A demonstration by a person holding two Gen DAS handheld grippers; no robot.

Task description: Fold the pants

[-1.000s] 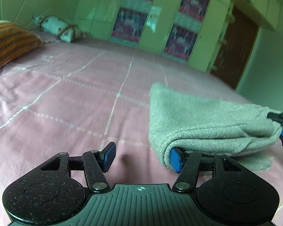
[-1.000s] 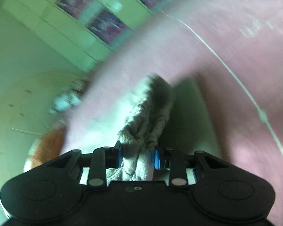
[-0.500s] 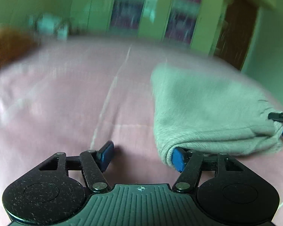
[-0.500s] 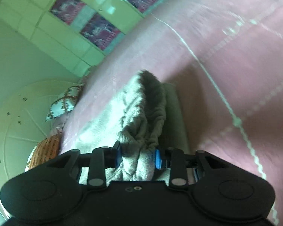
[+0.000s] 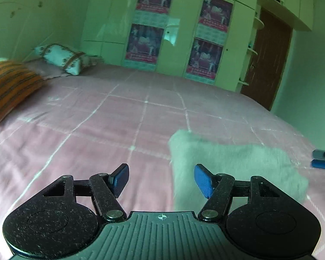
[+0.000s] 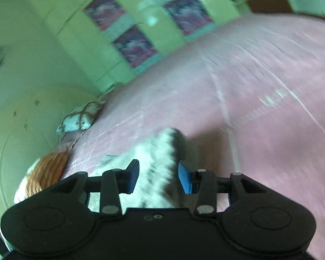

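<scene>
The folded grey pants point(image 5: 234, 169) lie flat near the bed's point(image 5: 119, 117) right edge. The left hand-held gripper point(image 5: 161, 181) hangs released above them; the right hand-held gripper point(image 6: 158, 176), jaws just opening, grips nothing, so the fold looks finished.

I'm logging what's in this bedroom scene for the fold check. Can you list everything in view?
pants: one, grey, folded, lying on the bed's right side
bedspread: one, pink with white lines, covering the bed
striped pillow: one, orange, far left of bed
patterned cushion: one, white with brown bands, at the bed's far left corner
wardrobe: one, pale, behind the bed
posters: four, purplish, on the wardrobe doors
door: one, brown, right of wardrobe
left tool: open, blue pads, clear of the pants
right tool: jaws just opened, pants below
</scene>
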